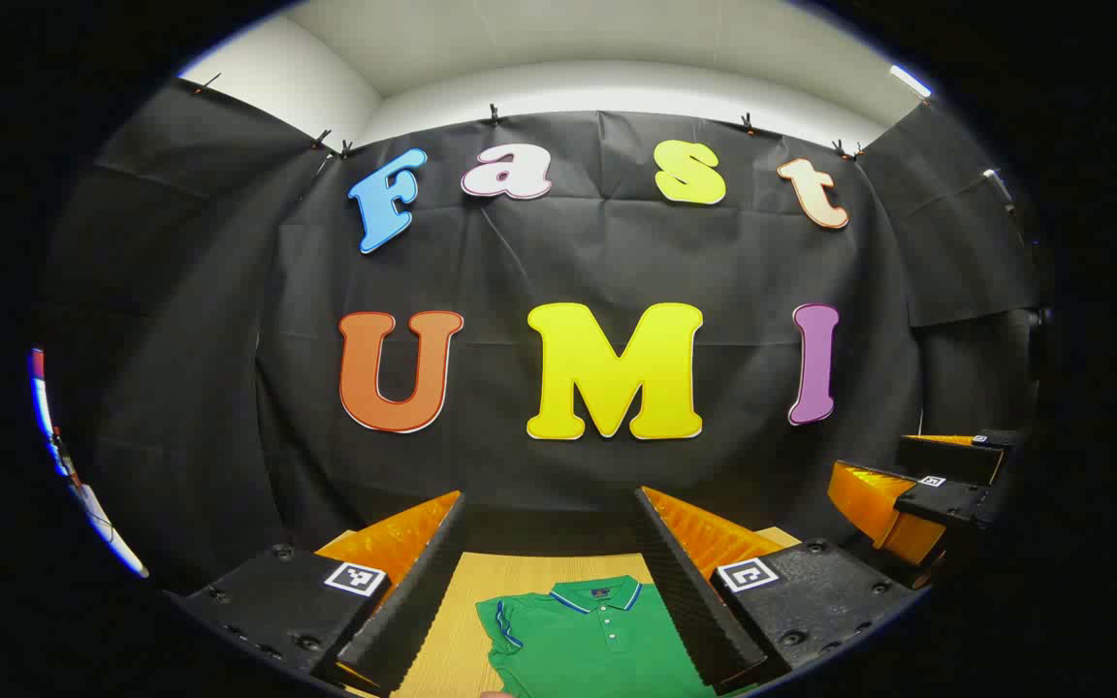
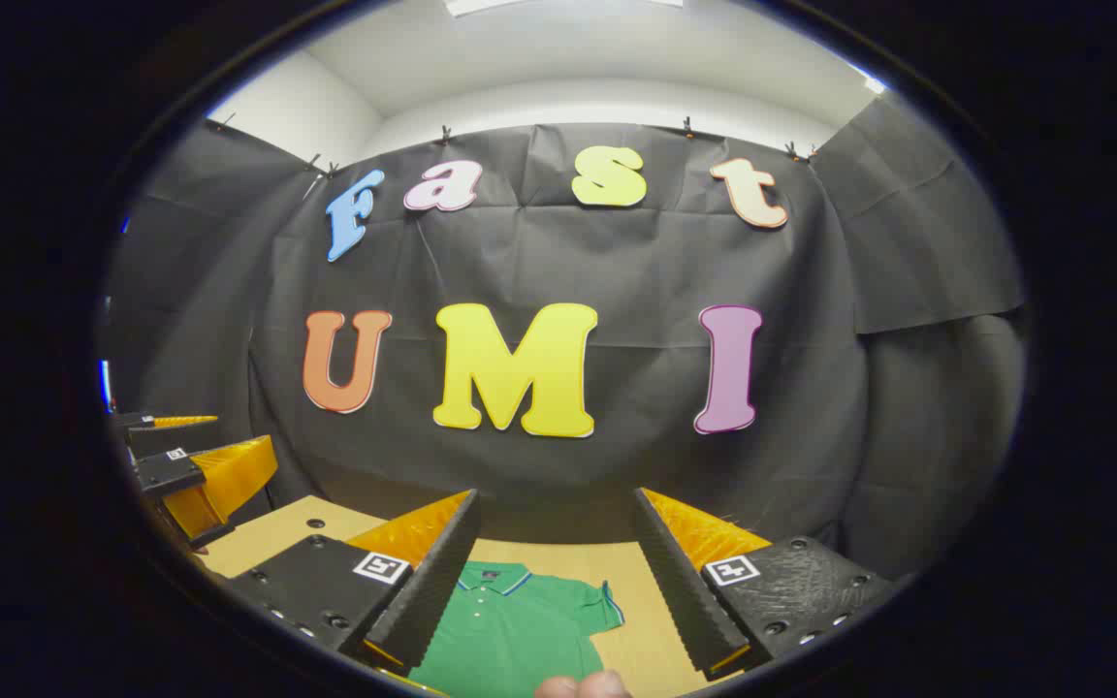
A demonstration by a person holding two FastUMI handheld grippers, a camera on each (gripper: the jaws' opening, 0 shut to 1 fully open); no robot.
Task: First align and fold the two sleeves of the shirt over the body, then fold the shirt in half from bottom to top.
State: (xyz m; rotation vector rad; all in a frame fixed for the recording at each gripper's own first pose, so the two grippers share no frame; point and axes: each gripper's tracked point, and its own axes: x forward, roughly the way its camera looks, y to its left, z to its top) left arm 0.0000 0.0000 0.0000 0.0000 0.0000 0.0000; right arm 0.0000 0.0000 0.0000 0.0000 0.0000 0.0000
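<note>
A green polo shirt [image 1: 590,640] with blue-trimmed collar and sleeve cuffs lies flat on the wooden table [image 1: 457,635], collar toward the booth wall. My left gripper [image 1: 551,591] hangs open above it, with the collar and the shirt's left sleeve showing between its fingers. In the right gripper view the shirt [image 2: 520,630] shows its collar and its right sleeve, spread out to the side. My right gripper [image 2: 558,586] is open above that side, holding nothing. The right gripper [image 1: 917,490] also appears at the right edge of the left gripper view, and the left gripper [image 2: 185,465] at the left edge of the right gripper view.
The wooden table [image 2: 641,620] runs back to the black cloth wall. A fingertip [image 2: 583,686] pokes in at the bottom edge of the right gripper view.
</note>
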